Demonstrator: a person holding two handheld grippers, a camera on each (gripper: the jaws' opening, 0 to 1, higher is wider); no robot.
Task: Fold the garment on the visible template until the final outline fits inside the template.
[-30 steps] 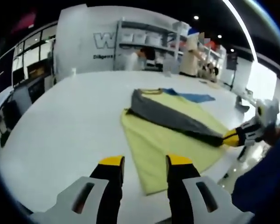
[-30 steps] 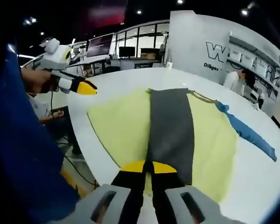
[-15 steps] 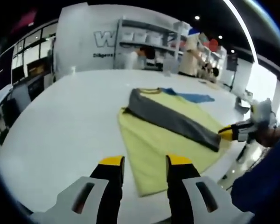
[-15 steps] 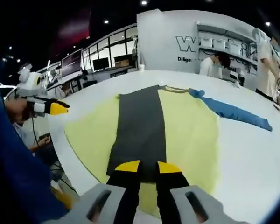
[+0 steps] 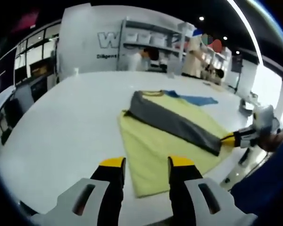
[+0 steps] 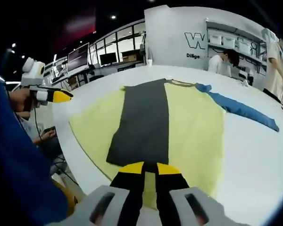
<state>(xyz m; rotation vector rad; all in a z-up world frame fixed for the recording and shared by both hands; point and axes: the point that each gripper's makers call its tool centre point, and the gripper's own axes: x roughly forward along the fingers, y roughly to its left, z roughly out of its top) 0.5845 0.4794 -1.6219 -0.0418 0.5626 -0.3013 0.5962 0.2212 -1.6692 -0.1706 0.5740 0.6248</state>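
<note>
A grey garment (image 5: 174, 120), folded into a long strip, lies along the yellow template cloth (image 5: 151, 150) on the white table. Its blue sleeve (image 5: 198, 99) sticks out past the template's far side. In the right gripper view the grey strip (image 6: 144, 122) runs straight away from my right gripper (image 6: 150, 167), whose jaws are shut at the strip's near hem. That same gripper (image 5: 228, 139) touches the hem in the left gripper view. My left gripper (image 5: 144, 162) hovers open near the template's corner, holding nothing, and appears off the table's edge as a yellow tip (image 6: 66, 96).
The white table (image 5: 61, 122) has bare room left of the template. Its rounded edge (image 6: 78, 160) runs close to both grippers. A blue-sleeved arm (image 6: 19, 179) fills the left. People stand by shelves (image 5: 146, 56) at the back, and desks with monitors (image 6: 80, 56) stand beyond the table.
The right gripper let go of the hem and opened half a second ago, and now its jaws are shut at the hem again. The strip has settled flat. The left gripper has stayed open.
</note>
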